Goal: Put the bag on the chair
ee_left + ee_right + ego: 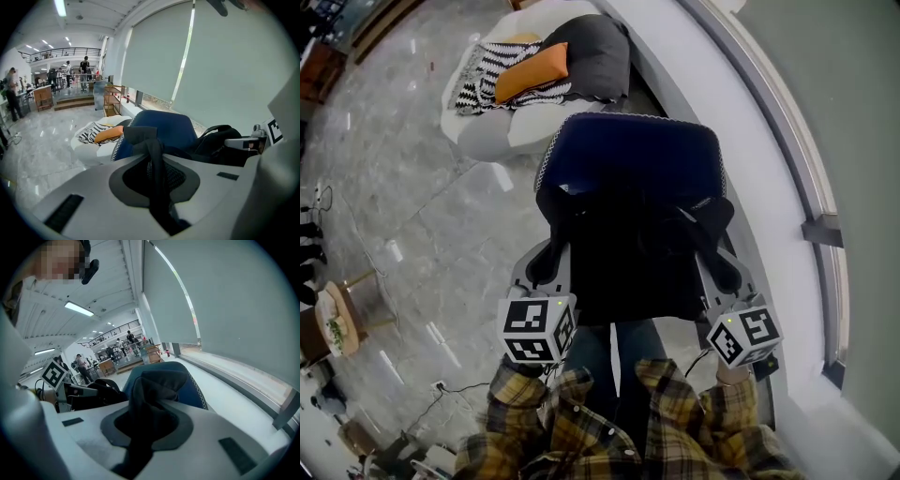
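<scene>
I hold a black bag (636, 258) up with both grippers, right over the blue chair (628, 150). At the bag's left side, my left gripper (544, 267) is shut on a black strap (154, 173). On the bag's right side, my right gripper (727, 272) is shut on another black strap (140, 418). The bag hides the chair's seat in the head view. In the left gripper view the blue chair (168, 129) stands just beyond the jaws, with the bag's body (220, 140) to its right. The right gripper view shows the chair (190, 380) close ahead.
A white beanbag (487, 131) with a striped blanket, an orange cushion (532, 70) and a grey cushion lies beyond the chair. A white window ledge (759, 187) runs along the right. A small round table (337, 319) and cables are at the left on the marble floor.
</scene>
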`<state>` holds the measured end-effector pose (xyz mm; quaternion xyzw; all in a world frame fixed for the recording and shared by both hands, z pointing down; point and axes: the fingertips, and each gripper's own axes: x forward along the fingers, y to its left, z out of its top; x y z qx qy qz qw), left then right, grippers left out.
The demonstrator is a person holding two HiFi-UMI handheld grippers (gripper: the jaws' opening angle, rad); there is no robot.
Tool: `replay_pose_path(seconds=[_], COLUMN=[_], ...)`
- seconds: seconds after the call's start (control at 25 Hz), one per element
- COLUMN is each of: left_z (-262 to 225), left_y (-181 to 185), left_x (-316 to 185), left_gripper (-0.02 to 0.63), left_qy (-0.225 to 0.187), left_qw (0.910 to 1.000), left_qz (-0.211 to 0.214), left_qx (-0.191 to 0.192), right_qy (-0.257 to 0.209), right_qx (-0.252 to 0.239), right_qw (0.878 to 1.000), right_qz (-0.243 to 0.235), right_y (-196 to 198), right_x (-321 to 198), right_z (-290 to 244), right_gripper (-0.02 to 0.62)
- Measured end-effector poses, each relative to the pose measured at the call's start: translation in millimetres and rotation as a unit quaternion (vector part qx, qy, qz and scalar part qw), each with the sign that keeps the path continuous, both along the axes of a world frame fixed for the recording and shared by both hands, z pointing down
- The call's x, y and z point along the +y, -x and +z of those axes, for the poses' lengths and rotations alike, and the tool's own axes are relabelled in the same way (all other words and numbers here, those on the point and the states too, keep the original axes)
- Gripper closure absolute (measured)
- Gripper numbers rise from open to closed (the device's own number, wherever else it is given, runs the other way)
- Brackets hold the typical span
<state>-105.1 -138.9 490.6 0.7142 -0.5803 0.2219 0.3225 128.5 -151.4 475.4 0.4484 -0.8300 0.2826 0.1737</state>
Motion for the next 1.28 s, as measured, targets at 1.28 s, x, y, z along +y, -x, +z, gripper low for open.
replay_pose_path(seconds=[1.28], left_z=[214], left_y=[7], left_x=[19], left_gripper=[0.552], left_qy=[0.107], left_qw=[0.9938], left_qz=[-0.018], left_qx=[-0.024], right_qy=[0.1], right_qx=[0.055], right_qw=[0.993], right_qz=[0.005], right_y=[2], right_x=[-3], right_z=[207], right_gripper=[0.537])
